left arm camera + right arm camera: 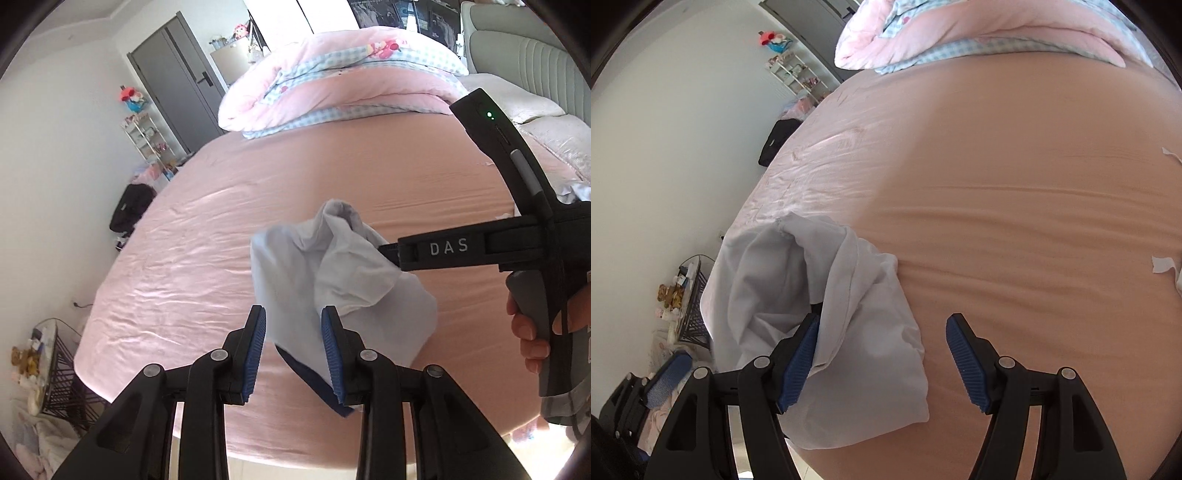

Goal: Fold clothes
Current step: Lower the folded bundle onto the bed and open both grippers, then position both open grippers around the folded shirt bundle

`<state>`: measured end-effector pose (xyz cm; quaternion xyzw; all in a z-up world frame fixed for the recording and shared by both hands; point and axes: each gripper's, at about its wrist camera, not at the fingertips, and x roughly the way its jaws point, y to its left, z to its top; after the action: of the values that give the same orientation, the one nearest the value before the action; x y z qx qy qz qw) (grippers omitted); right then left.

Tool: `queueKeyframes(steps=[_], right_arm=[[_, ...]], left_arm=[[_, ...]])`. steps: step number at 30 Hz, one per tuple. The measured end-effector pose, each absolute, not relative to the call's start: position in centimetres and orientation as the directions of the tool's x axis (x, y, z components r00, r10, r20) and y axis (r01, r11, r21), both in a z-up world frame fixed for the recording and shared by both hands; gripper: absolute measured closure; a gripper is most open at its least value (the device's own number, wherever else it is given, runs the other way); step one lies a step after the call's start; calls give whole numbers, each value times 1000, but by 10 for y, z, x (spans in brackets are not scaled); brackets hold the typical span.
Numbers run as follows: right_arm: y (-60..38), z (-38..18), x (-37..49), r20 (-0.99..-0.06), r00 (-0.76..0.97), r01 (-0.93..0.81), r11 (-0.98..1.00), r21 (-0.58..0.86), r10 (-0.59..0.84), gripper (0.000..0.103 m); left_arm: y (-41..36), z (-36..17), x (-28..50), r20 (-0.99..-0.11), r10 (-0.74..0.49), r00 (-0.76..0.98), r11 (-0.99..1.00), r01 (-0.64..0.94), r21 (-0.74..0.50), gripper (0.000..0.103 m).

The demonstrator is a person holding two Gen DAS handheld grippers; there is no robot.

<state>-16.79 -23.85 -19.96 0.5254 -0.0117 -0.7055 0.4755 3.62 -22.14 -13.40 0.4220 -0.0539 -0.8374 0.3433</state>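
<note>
The left gripper (293,354) stands narrow around the white garment (343,280); at three o'clock, the right gripper (882,363) gapes wide, free to regrasp.

a pale white-grey garment (343,280) hangs bunched and crumpled above the pink bed sheet (221,206), near the bed's front edge. its cloth falls in loose folds, with an open tube-like end, perhaps a sleeve, turned upward at the top. a dark blue trim or inner layer shows along its lowest edge. in the right wrist view it (827,317) droops in a rumpled heap
</note>
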Motion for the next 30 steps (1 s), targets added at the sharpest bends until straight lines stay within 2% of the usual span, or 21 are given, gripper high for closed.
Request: queueKeyframes(steps=[2, 5, 10, 15, 22, 30], right_arm=[[-247, -197, -162, -725, 13, 680, -526, 512, -689, 34], [-259, -195, -152, -739, 7, 714, -514, 475, -673, 34], [-268, -193, -145, -745, 1, 736, -504, 452, -667, 34], [-265, -188, -148, -724, 31, 715, -491, 498, -690, 34], [-264, -176, -147, -720, 21, 731, -480, 485, -694, 34], [-254, -171, -157, -765, -75, 754, -538, 377, -640, 34]], left_arm=[[-229, -128, 38, -641, -649, -409, -739, 537, 406, 72], [-247, -123, 36, -634, -653, -415, -736, 547, 399, 58], [-247, -117, 49, -651, -597, -469, -775, 547, 316, 56], [-251, -121, 48, -681, -510, -525, -824, 525, 212, 48], [-246, -134, 24, -681, -530, -506, -823, 500, 269, 48], [-245, -148, -11, -685, -552, -476, -813, 488, 317, 48]])
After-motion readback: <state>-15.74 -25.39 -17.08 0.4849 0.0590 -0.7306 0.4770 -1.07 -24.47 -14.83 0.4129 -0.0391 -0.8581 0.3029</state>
